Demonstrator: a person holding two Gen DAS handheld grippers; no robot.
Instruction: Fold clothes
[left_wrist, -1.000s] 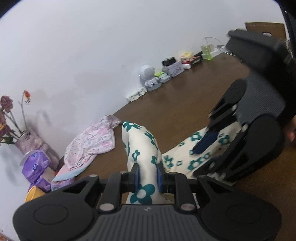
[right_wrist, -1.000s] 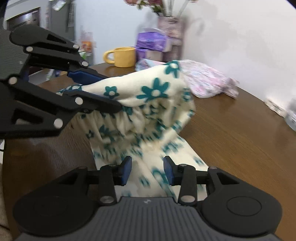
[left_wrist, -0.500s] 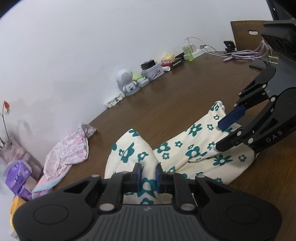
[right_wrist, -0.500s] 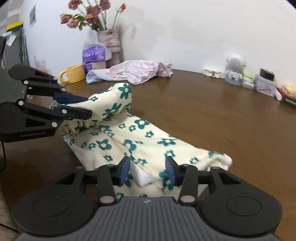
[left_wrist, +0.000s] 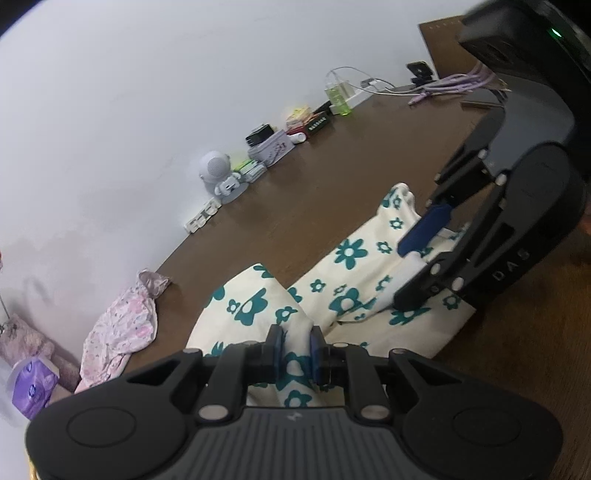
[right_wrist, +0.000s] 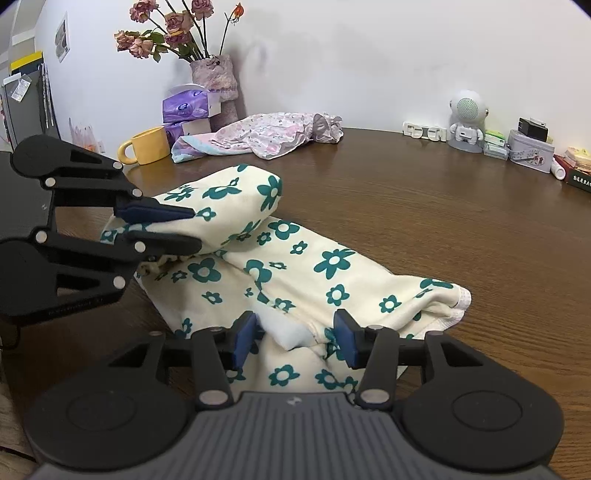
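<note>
Jaws of the left gripper were pinched tight on a raised fold of the cream floral garment, which lay folded on the brown table. The right gripper was opening, cloth lying loose between its pads.

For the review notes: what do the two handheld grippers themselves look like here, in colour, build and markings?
Both are matte black plastic. The left gripper and right gripper each have a ribbed grey-black body, two round discs, silver pivot pins, linkage fingers and blue pads. The right one carries pale raised lettering on its side and a green light on its upper housing. No sleeve shows.
</note>
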